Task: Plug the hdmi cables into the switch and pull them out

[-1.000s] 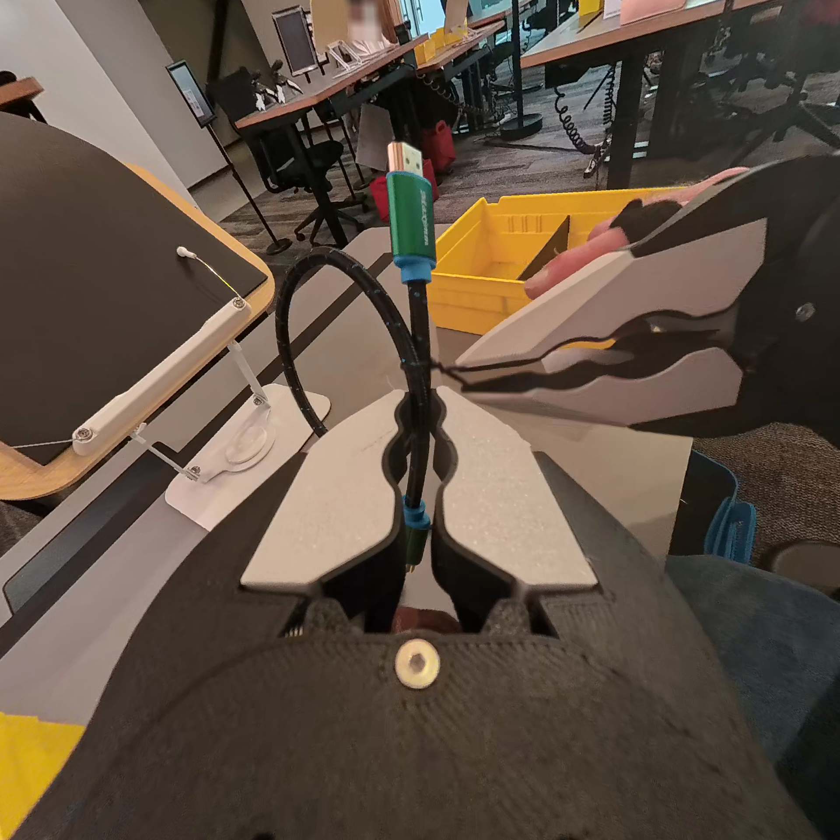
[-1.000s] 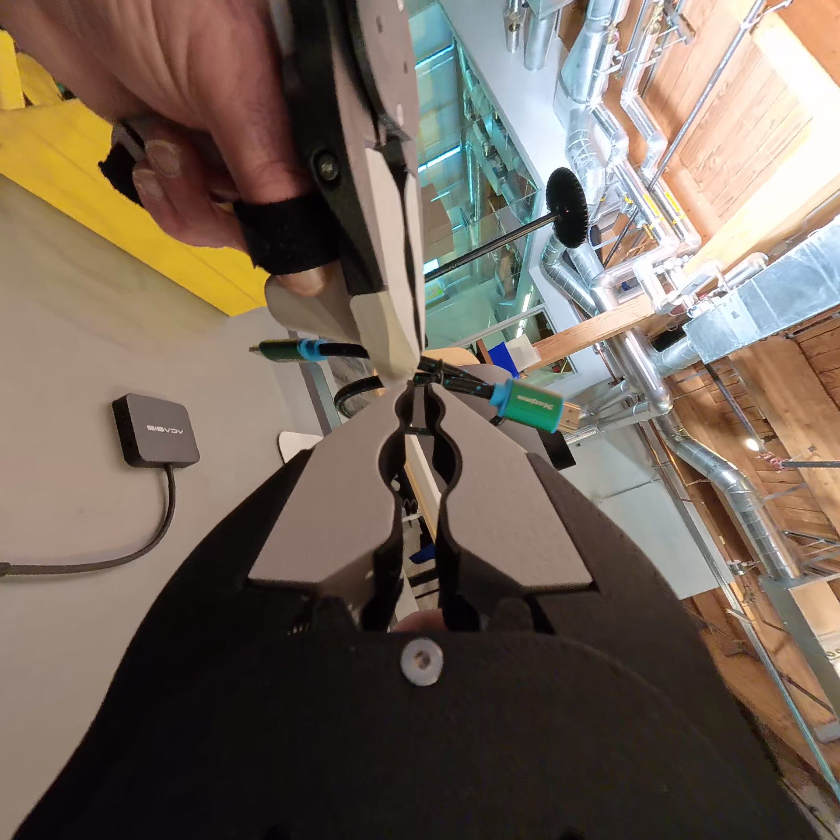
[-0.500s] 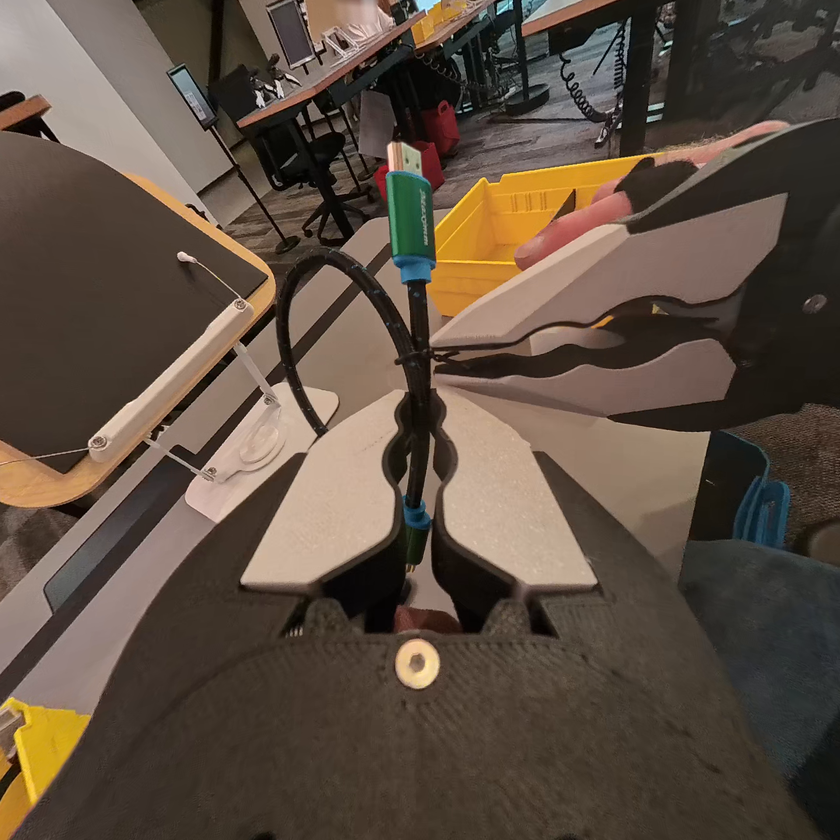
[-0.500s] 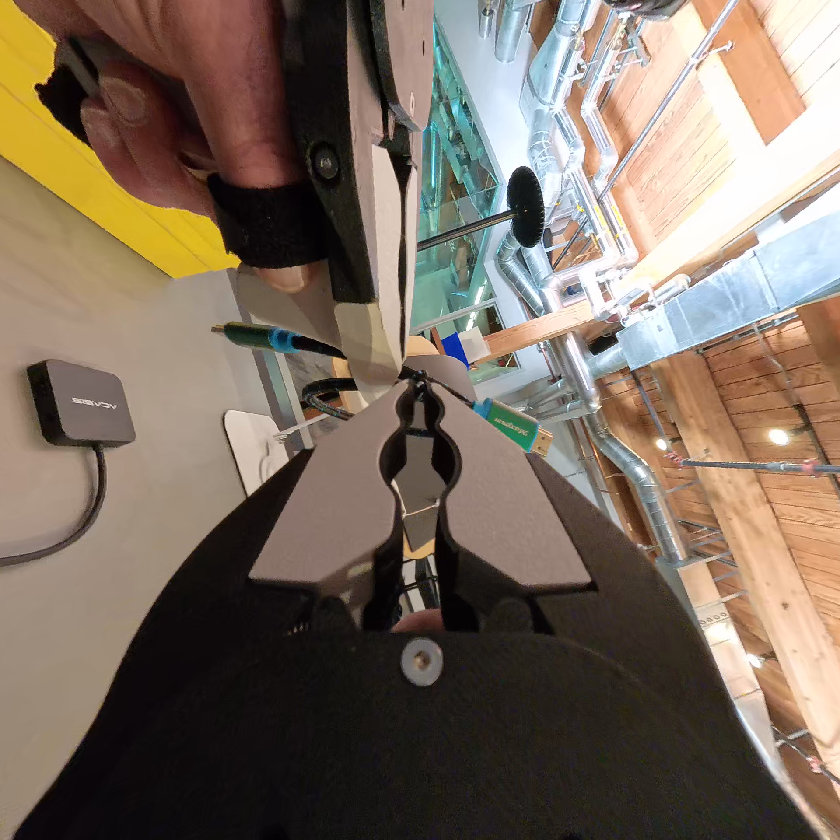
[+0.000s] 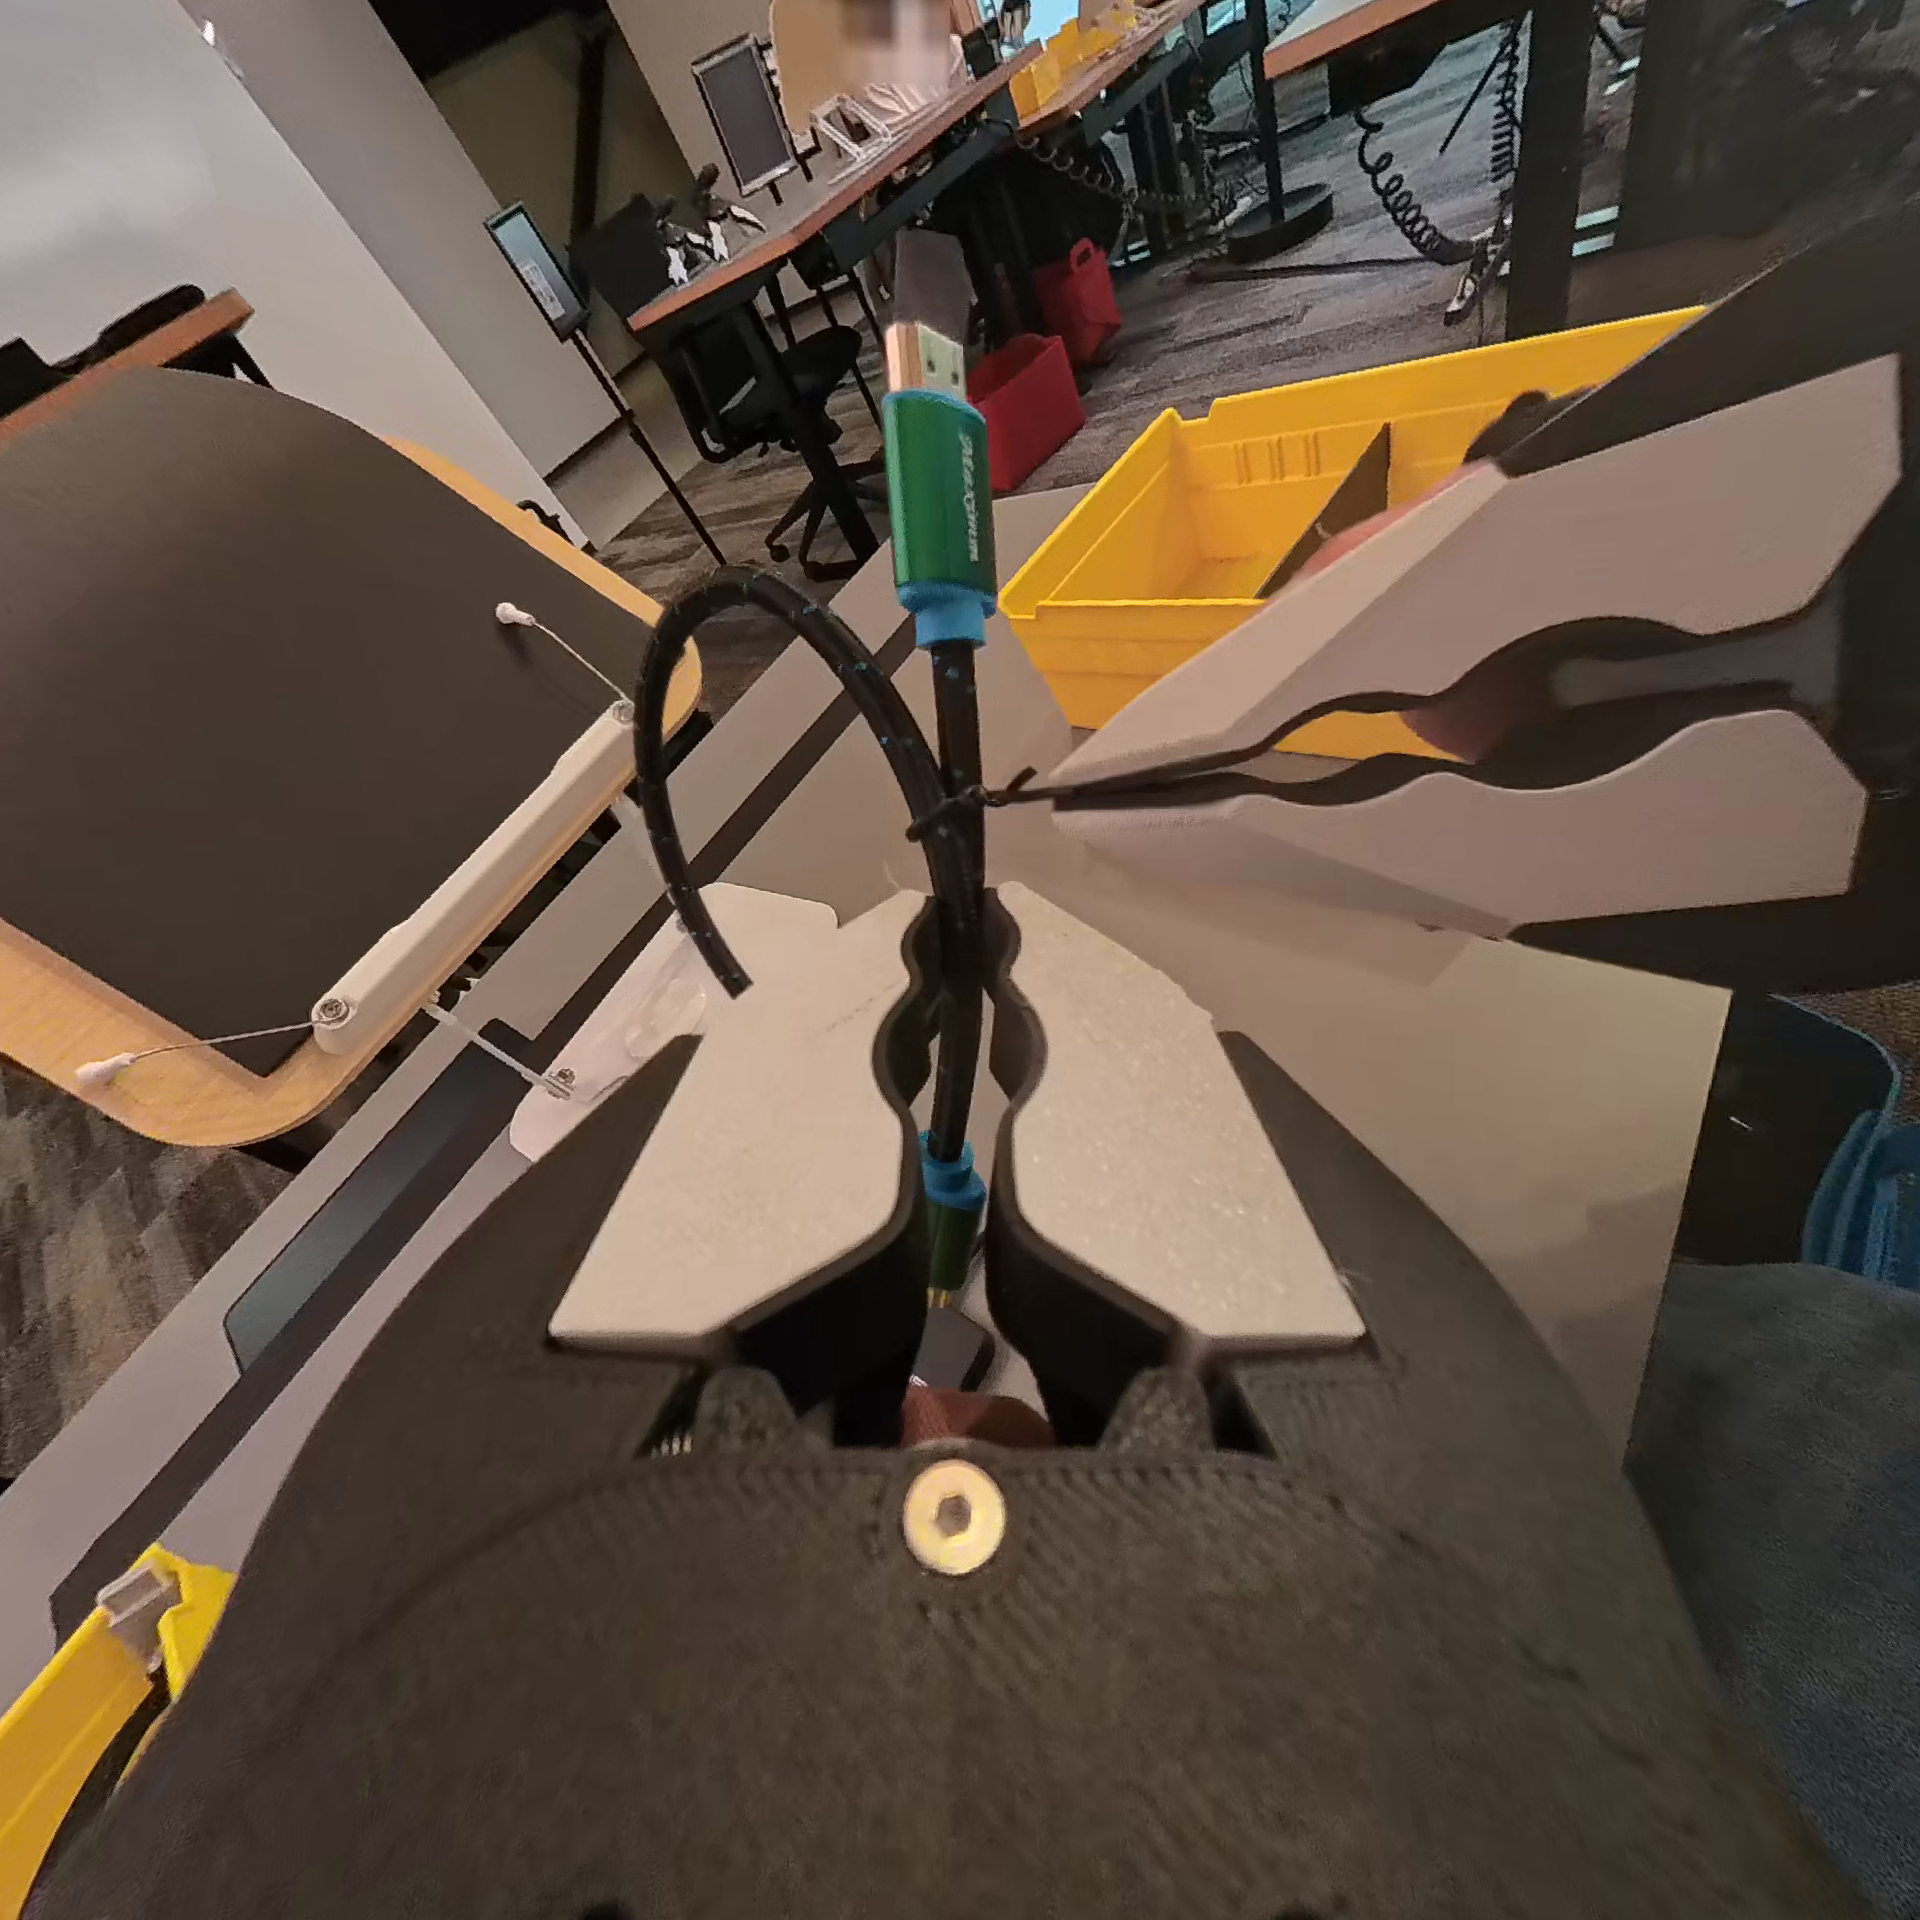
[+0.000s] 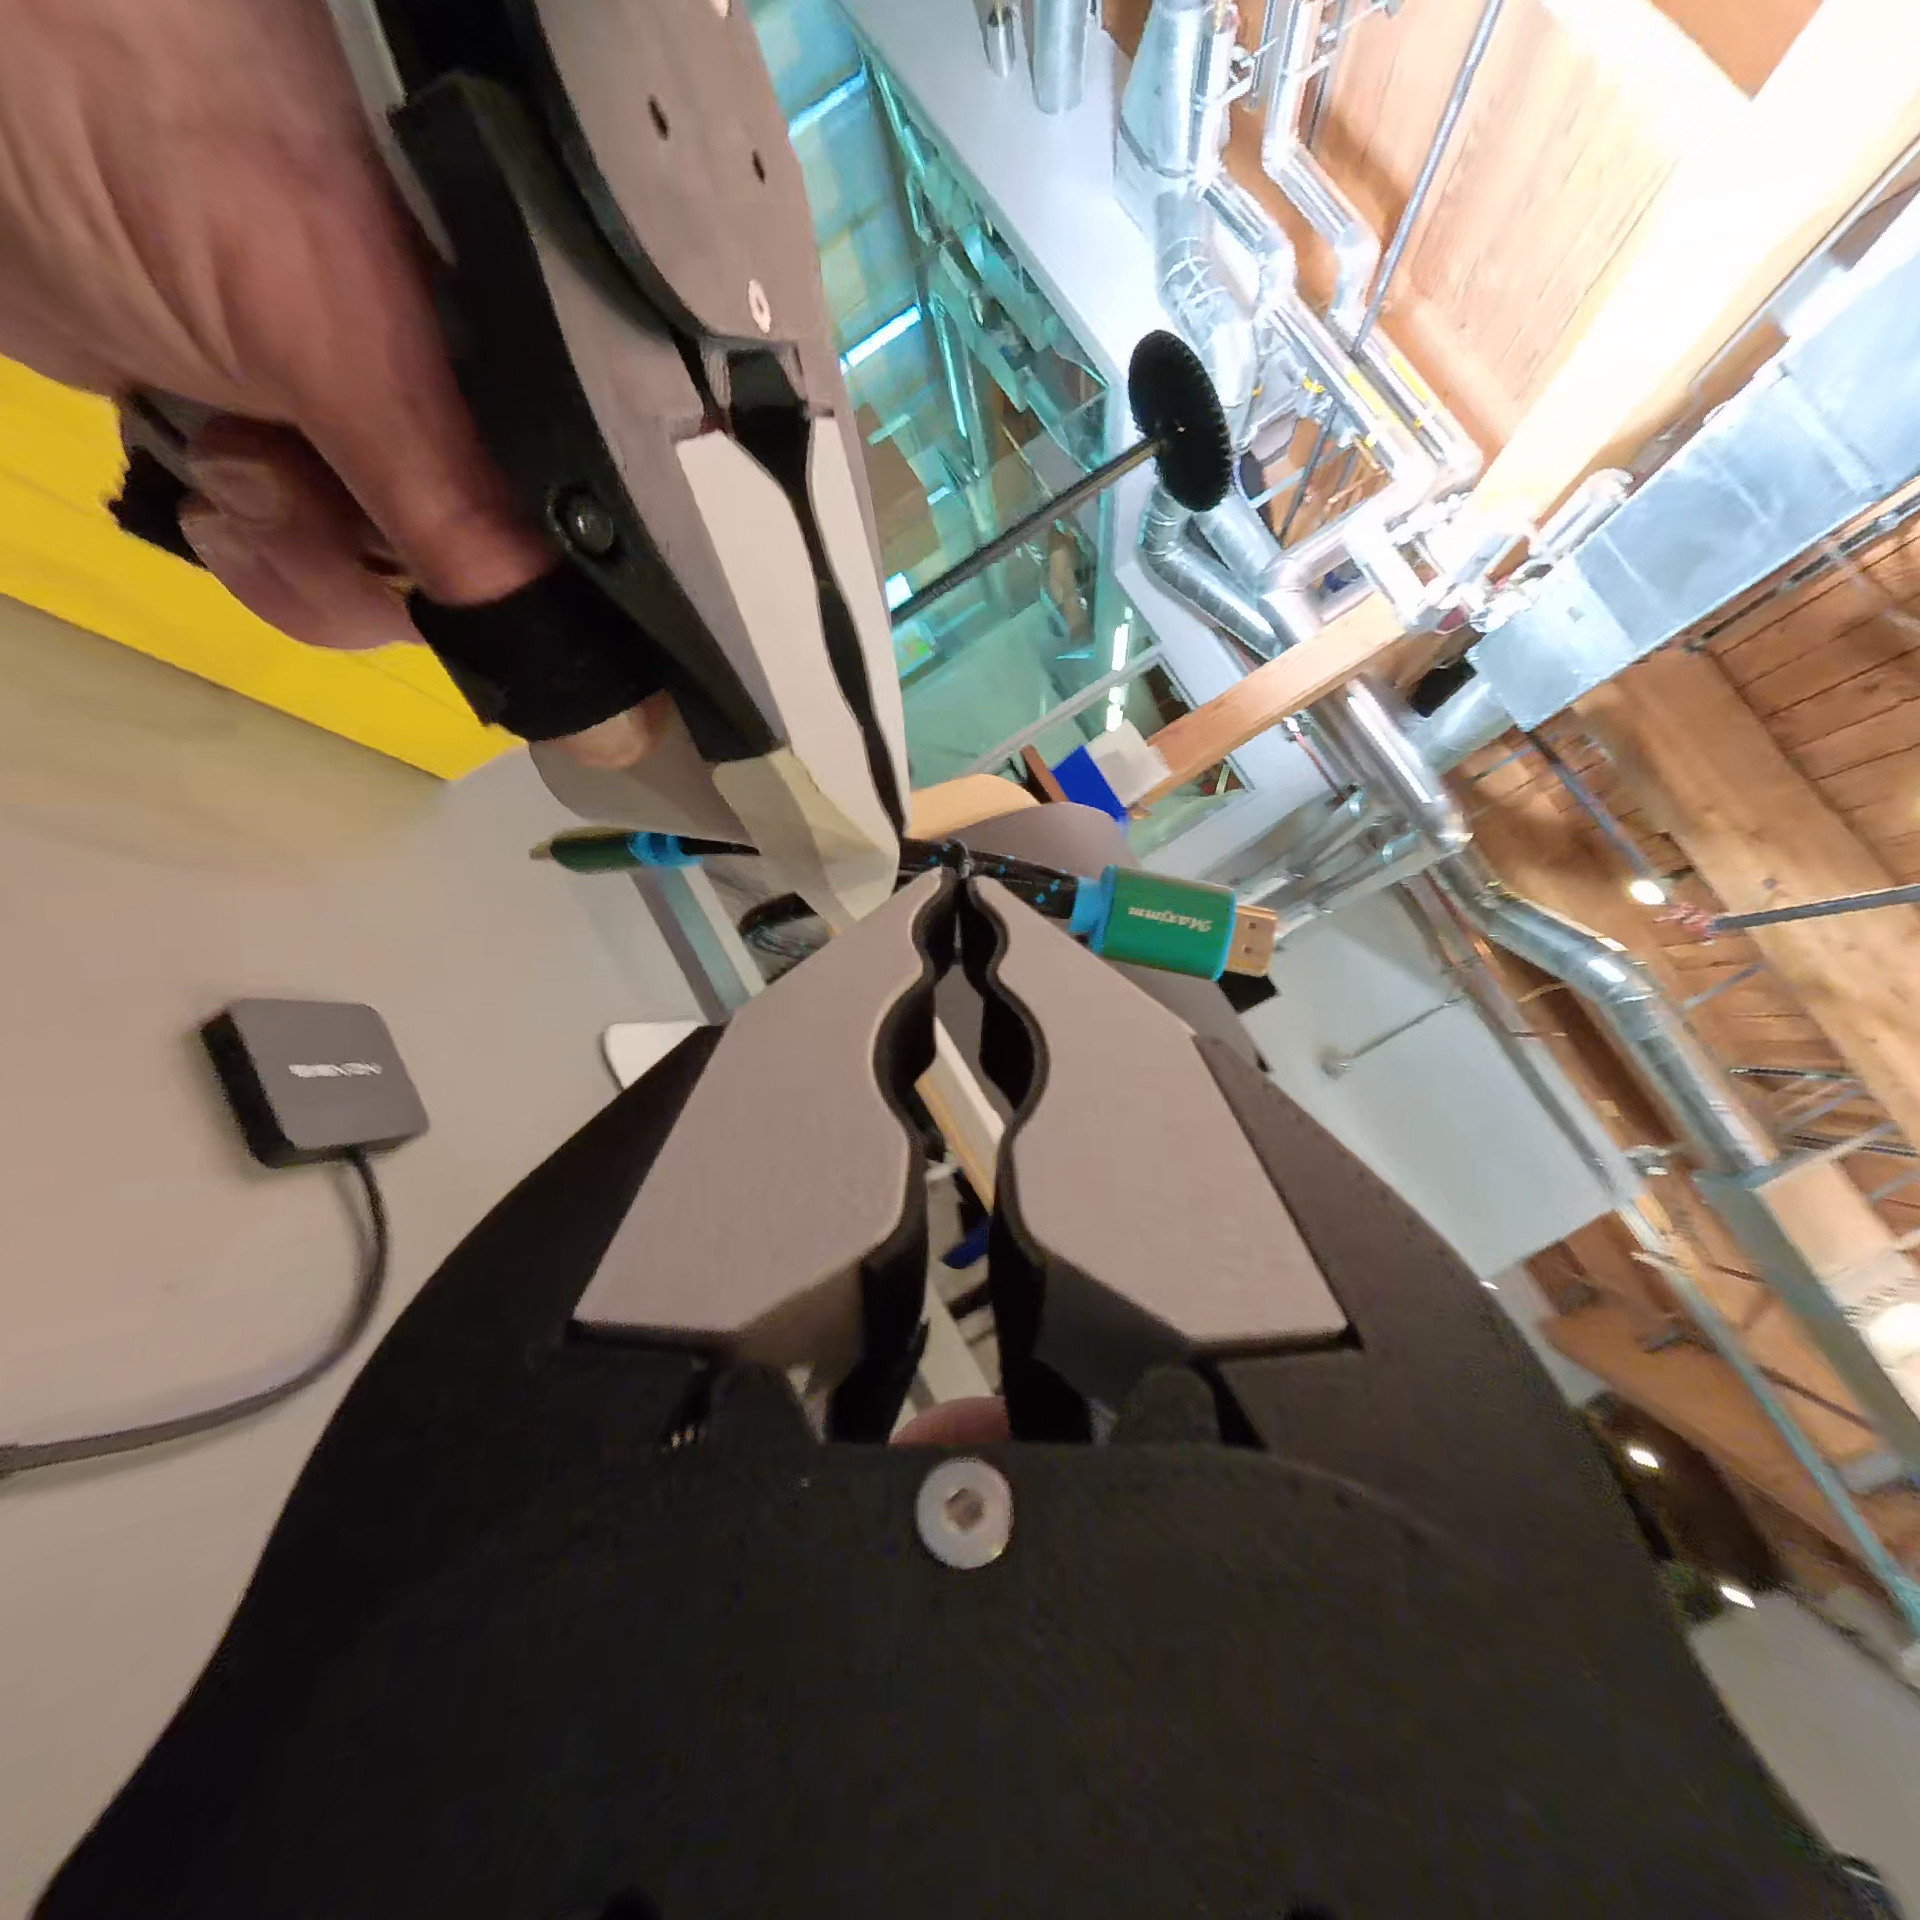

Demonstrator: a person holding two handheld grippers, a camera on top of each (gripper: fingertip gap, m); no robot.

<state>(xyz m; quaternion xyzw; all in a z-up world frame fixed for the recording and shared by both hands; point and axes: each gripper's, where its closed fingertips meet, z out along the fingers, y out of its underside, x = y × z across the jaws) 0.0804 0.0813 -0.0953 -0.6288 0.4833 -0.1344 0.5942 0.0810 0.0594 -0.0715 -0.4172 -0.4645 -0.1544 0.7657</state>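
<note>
My left gripper (image 5: 961, 914) is shut on a black braided HDMI cable (image 5: 956, 748) and holds it above the grey table (image 5: 1455, 1091). One green plug (image 5: 935, 488) points up. The other green plug (image 5: 951, 1236) sits between the jaws near their base. The cable loops left (image 5: 665, 727), bound by a thin black cable tie (image 5: 961, 810). My right gripper (image 5: 1055, 795) comes in from the right, shut on the tie's tail. In the right wrist view my right gripper (image 6: 951, 883) pinches the tie beside the left gripper (image 6: 873, 862). The dark grey switch (image 6: 317, 1081) lies on the table.
A yellow bin (image 5: 1247, 540) stands on the table behind the grippers, and another yellow bin corner (image 5: 62, 1714) shows at the lower left. A black and wood board (image 5: 260, 675) with a white arm is on the left. A white base plate (image 5: 623, 1039) lies on the table. My left and right fingertips are right by each other.
My right gripper has drawn back a little to the right and the tie's tail now shows stretched between it and the cable. The left gripper keeps its hold.
</note>
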